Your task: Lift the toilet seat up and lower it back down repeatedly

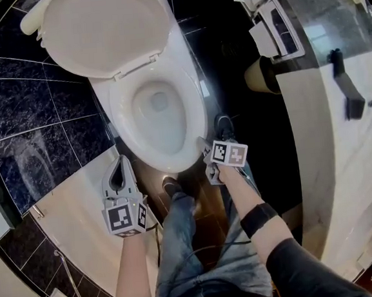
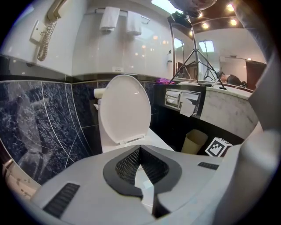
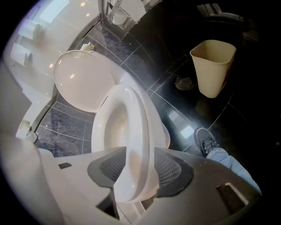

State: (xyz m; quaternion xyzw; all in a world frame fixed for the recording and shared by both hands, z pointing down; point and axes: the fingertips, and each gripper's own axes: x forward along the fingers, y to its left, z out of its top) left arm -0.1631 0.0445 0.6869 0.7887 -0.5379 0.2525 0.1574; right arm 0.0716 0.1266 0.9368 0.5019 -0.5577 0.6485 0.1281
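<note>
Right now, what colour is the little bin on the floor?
The bin is cream, a pale beige. It shows best in the right gripper view.

I find no legible text, brand, number or sign in any view. The cube (image 1: 141, 215) on the left gripper (image 1: 118, 162) carries black-and-white square markers (image 1: 120, 217). These are coded patterns with no letters or digits. The cube on the right gripper (image 1: 204, 151) bears markers of the same kind, one of which also shows in the left gripper view. A small plate (image 2: 116, 69) low on the pale wall (image 2: 88, 44) is too small for me to read.
</note>
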